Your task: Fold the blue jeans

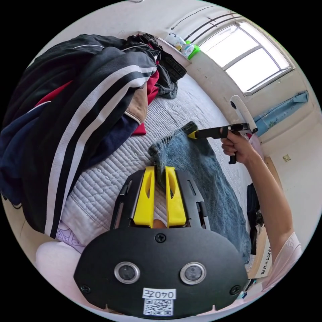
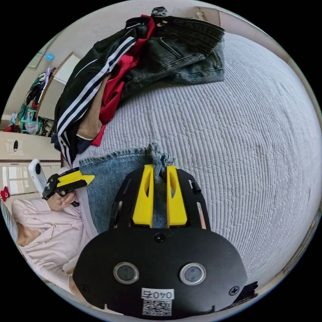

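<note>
Blue jeans (image 1: 204, 174) lie on the quilted grey-white bedcover (image 1: 110, 174), on the open part of it just beside the pile of clothes (image 1: 77, 110). Denim is mid-blue, faded and mottled, with a frayed raw hem at the end nearest the pile. In the left gripper view the fabric runs away from the pile as one long band and drops over the bed edge.

Left gripper (image 1: 160, 174): yellow jaws narrow, nearly parallel, a bunched hem corner of the jeans pinched between them. Both jaws press the cloth.

Right gripper (image 2: 160, 174): same posture in the right gripper view, jaws narrow with a strip of denim running down the gap between them; the frayed hem sticks out just past the tips (loose threads visible). From the left gripper view this gripper shows at the other hem corner, on the side of the jeans away from the pile, held by a hand (image 1: 236, 147), its yellow tip touching the denim.

Between the two held corners the hem edge stretches roughly straight across the bedcover.

Pile of clothes: black jacket with white stripes on top, red and navy pieces under it, a dark denim garment (image 2: 181, 50) at its far end. The pile sits apart from the jeans, not touching.

A window (image 1: 248, 57) is beyond the bed, past the jeans from the pile.
</note>
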A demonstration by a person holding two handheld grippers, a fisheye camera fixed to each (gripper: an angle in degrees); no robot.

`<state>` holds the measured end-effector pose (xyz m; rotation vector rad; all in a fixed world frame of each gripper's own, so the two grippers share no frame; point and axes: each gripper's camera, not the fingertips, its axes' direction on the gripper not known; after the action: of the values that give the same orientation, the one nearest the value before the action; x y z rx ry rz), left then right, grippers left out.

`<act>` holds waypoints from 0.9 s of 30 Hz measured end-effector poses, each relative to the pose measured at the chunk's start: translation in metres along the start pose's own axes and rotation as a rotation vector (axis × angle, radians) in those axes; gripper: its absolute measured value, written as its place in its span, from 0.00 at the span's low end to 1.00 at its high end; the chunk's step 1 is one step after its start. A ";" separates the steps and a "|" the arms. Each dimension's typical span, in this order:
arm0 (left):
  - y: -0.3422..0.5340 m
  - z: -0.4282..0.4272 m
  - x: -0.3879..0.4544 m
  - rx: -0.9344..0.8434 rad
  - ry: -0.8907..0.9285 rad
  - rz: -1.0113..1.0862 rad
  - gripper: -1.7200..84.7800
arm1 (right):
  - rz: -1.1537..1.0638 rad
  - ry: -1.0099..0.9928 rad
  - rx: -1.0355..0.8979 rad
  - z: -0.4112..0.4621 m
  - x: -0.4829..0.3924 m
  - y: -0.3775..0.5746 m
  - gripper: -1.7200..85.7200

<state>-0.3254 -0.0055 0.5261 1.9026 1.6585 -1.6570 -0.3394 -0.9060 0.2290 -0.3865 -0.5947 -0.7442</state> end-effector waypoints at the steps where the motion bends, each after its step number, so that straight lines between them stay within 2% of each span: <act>1: 0.001 -0.002 0.000 0.003 0.008 -0.001 0.02 | -0.023 0.015 -0.006 0.002 -0.001 0.006 0.07; 7: 0.012 -0.026 0.006 0.047 0.130 0.051 0.01 | -0.022 -0.124 0.095 -0.005 0.026 0.058 0.06; 12: 0.035 -0.065 0.039 0.054 0.434 0.291 0.01 | -0.041 -0.324 0.275 -0.028 0.051 0.131 0.06; 17: 0.071 -0.098 0.103 0.071 0.462 0.556 0.01 | -0.109 -0.480 0.516 -0.058 0.068 0.257 0.06; 27: 0.196 -0.099 0.267 -0.021 0.429 0.983 0.01 | -0.037 -0.564 0.762 -0.036 0.110 0.515 0.06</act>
<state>-0.1696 0.1512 0.2602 2.5360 0.5436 -0.8599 0.1119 -0.6323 0.2087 0.1384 -1.3579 -0.3862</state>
